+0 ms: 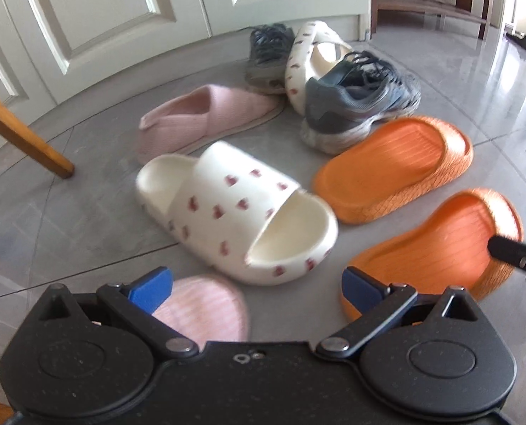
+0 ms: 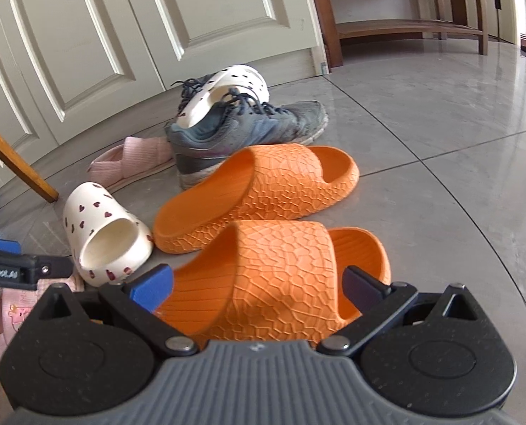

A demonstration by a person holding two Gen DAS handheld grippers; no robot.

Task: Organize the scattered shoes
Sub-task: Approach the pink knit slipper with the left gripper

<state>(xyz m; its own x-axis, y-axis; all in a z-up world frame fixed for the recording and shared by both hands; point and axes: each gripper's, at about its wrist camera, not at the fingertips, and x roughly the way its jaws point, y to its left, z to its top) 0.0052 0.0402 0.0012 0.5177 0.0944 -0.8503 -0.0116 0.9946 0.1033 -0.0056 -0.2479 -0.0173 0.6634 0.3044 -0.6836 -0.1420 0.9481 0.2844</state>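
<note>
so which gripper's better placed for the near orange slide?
Right. The right gripper is open with its jaws straddling the near orange slide; the left gripper faces the heart-print slide.

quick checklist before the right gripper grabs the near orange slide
1. Right gripper open: ok, jaws spread wide.
2. Near orange slide between the jaws: ok, its strap sits in the gap.
3. Jaws touching the slide: cannot tell.
4. Matching far orange slide clear of the grasp: ok, it lies just beyond, apart.
5. Left gripper out of the way: ok, open, holding nothing, over the pink slipper.
6. White heart slide clear: ok, off to the left.
</note>
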